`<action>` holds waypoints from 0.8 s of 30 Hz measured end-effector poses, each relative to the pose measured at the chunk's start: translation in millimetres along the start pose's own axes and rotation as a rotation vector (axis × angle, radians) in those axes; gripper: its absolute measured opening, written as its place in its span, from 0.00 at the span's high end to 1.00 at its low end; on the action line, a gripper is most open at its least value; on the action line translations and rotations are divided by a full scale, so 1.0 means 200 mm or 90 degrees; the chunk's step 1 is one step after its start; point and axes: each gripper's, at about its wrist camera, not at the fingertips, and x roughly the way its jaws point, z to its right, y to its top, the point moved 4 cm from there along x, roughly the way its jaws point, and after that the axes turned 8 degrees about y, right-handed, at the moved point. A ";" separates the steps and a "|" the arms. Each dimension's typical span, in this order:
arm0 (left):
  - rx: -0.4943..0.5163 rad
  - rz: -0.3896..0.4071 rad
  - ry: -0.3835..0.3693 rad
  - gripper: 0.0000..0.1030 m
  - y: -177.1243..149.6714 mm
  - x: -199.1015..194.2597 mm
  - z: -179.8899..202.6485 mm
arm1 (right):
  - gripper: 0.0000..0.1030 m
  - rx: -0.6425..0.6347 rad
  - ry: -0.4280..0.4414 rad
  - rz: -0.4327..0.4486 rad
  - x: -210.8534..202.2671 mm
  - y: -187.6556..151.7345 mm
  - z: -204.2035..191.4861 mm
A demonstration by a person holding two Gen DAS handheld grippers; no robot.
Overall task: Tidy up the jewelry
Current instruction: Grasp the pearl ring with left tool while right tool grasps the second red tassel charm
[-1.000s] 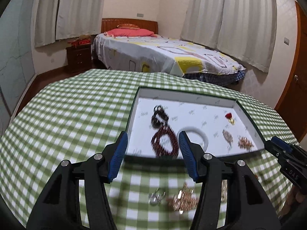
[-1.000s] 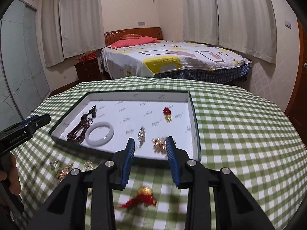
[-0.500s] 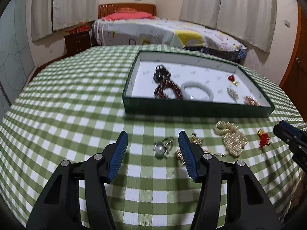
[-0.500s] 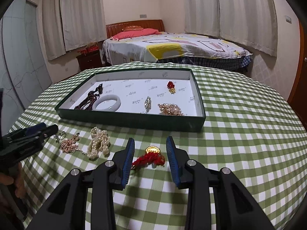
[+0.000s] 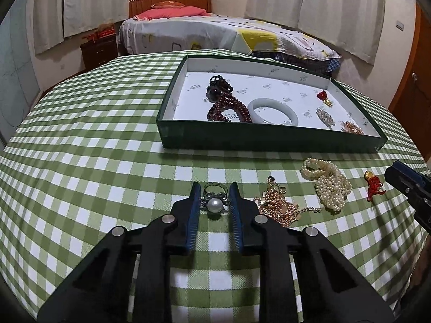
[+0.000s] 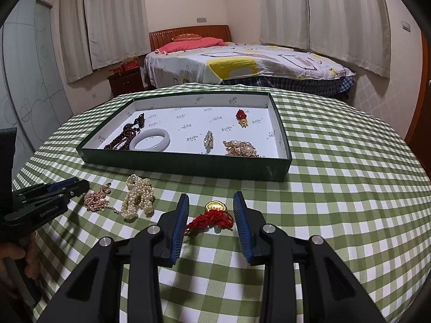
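A green tray point(image 5: 269, 140) point(image 6: 183, 165) with a white floor holds dark red beads point(image 5: 227, 106), a pale bangle point(image 5: 273, 110) and several small pieces. On the checked cloth in front lie a pearl ring point(image 5: 215, 204), a gold chain piece point(image 5: 278, 207), a pearl necklace point(image 5: 327, 181) point(image 6: 137, 199) and a red tassel charm point(image 6: 212, 216) point(image 5: 373, 185). My left gripper point(image 5: 215, 191) is open, low over the cloth, its fingers either side of the pearl ring. My right gripper point(image 6: 211, 202) is open, its fingers either side of the red tassel charm.
The round table has a green and white checked cloth point(image 5: 80, 148). A bed point(image 6: 242, 64) and a nightstand point(image 6: 125, 80) stand beyond the table's far edge. The left gripper shows at the left edge of the right wrist view point(image 6: 48, 196).
Both grippers have dropped toward the cloth and moved forward. The left gripper's fingers have narrowed around the pearl ring. The right gripper now straddles the red tassel charm.
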 end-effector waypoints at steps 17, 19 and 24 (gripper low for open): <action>-0.024 0.022 0.020 0.79 -0.02 -0.09 -0.09 | 0.66 0.007 -0.005 -0.059 0.11 -0.03 0.01; -0.027 0.023 0.022 0.79 -0.01 -0.09 -0.10 | 0.66 0.006 -0.006 -0.071 0.12 -0.03 0.00; -0.024 0.027 0.020 0.79 -0.01 -0.10 -0.09 | 0.74 0.004 -0.004 -0.071 0.11 -0.05 0.00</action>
